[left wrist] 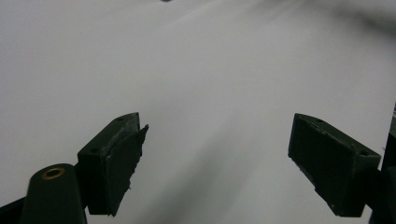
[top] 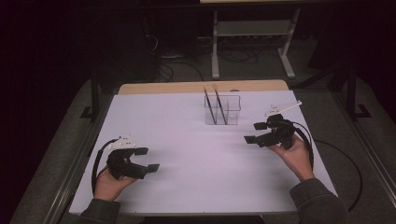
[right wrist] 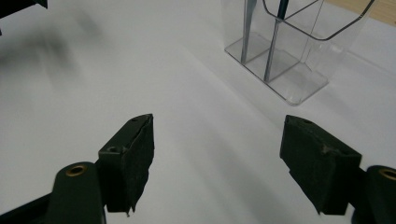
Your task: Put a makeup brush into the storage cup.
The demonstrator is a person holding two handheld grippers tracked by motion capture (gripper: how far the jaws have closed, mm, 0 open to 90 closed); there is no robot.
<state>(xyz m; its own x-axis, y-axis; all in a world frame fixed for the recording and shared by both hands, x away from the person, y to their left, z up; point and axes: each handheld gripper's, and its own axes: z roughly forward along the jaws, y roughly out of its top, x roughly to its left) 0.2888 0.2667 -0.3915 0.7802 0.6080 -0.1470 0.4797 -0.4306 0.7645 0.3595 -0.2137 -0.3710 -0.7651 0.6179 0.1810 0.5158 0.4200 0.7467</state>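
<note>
The table point(top: 196, 182) had a white top, with a strip of bare wood along the far edge; a clear box point(top: 222, 110) stood near that far edge, a bit right of the middle; the box was split into parts, and two pencils point(top: 215, 105) stood in it, both leaning with their tops to the left; in the right gripper view the box point(right wrist: 299, 56) sat up ahead and to the right, and a thin stick could be seen through its wall.

The left gripper point(top: 148, 159) was held low at the near left side of the table, well apart from the box; its jaws pointed to the right and stood wide apart, with nothing between them; in its own view the left gripper point(left wrist: 217, 163) had just bare white table between the two black pads.

The right gripper point(top: 254, 133) was held at the right side, near the box but not touching it; its jaws pointed left and stood wide apart too; in its own view the right gripper point(right wrist: 217, 161) had nothing between its pads, just white table, and the box stood past the tips.
</note>
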